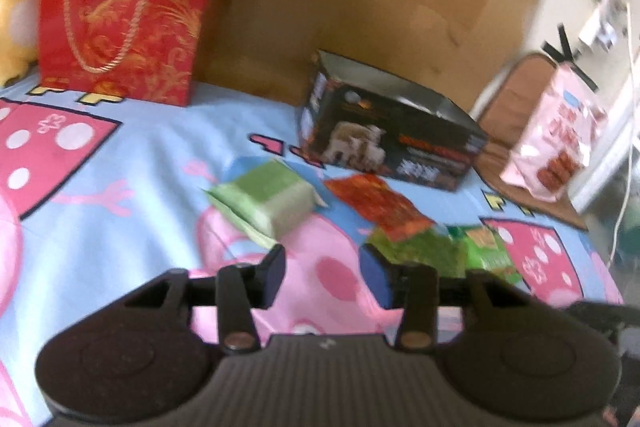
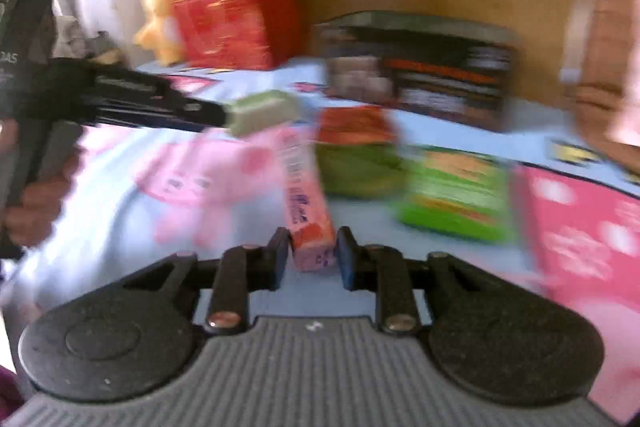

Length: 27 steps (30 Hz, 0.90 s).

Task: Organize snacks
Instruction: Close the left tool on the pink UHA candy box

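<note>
Pointing down at the bed, your right claw (image 2: 313,253) is clamped on a pink snack box (image 2: 306,195). Your left claw (image 1: 322,277) stands apart, empty, just before the green packet (image 1: 266,201); bare sheet (image 1: 132,239) lies open to its left.

The right tongs (image 2: 313,255) pinch a pink snack box (image 2: 306,195) above the bedsheet (image 2: 120,187).
</note>
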Motion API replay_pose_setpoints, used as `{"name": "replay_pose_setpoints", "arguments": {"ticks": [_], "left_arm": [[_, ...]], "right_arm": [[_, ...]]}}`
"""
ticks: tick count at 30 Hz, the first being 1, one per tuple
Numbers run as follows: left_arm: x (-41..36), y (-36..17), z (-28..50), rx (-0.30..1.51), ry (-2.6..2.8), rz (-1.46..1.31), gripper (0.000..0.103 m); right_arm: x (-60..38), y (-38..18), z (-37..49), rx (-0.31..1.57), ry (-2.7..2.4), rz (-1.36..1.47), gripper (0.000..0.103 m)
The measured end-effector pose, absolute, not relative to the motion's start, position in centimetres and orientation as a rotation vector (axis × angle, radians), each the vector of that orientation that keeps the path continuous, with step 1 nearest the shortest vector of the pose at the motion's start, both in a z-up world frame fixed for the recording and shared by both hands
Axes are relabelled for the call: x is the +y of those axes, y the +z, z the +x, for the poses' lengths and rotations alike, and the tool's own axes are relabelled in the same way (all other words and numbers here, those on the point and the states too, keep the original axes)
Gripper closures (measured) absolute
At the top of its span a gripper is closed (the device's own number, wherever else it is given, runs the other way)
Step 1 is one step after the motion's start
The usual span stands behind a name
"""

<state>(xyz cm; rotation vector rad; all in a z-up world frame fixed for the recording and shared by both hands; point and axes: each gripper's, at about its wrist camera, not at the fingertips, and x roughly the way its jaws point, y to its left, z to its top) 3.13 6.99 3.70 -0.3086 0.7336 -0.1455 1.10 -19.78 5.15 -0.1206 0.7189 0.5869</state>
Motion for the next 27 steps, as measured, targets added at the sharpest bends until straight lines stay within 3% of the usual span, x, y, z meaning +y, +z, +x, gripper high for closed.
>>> {"name": "replay_pose_setpoints", "arguments": {"ticks": [3, 6, 10, 16, 23, 26, 27], "left_arm": [[5.9, 3.4, 3.3, 0.762, -0.182, -0.317, 0.059], [5.5, 3.3, 3.2, 0.785, -0.209, -0.348, 0.059], [6.0, 3.3, 2.0, 0.808, -0.193, -0.385, 0.054], [6.5, 2.8, 0.1, 0.858, -0.189, -0.467, 0.054], [3.5, 2.6, 3.0, 0.875, -0.222, -0.415, 0.054], [1.7, 2.5, 3.6, 0.878, -0.269, -0.390, 0.061], [1.3, 2.6, 3.6, 0.880, -0.262, -0.382, 0.061]], "right_arm": [[-23.6, 5.7, 0.5, 0.693, 0.456, -0.060, 0.067], [-25.6, 6.1, -0.6, 0.669, 0.456, 0.034, 0.058], [-24.2, 5.9, -1.0, 0.638, 0.504, -0.028, 0.047], [-21.9, 5.7, 0.4, 0.643, 0.573, -0.108, 0.039], [-20.1, 4.6, 1.2, 0.676, 0.595, -0.160, 0.039], [-19.7, 4.4, 1.5, 0.694, 0.606, -0.137, 0.042], [-19.4, 4.3, 1.6, 0.708, 0.614, -0.122, 0.055]]}}
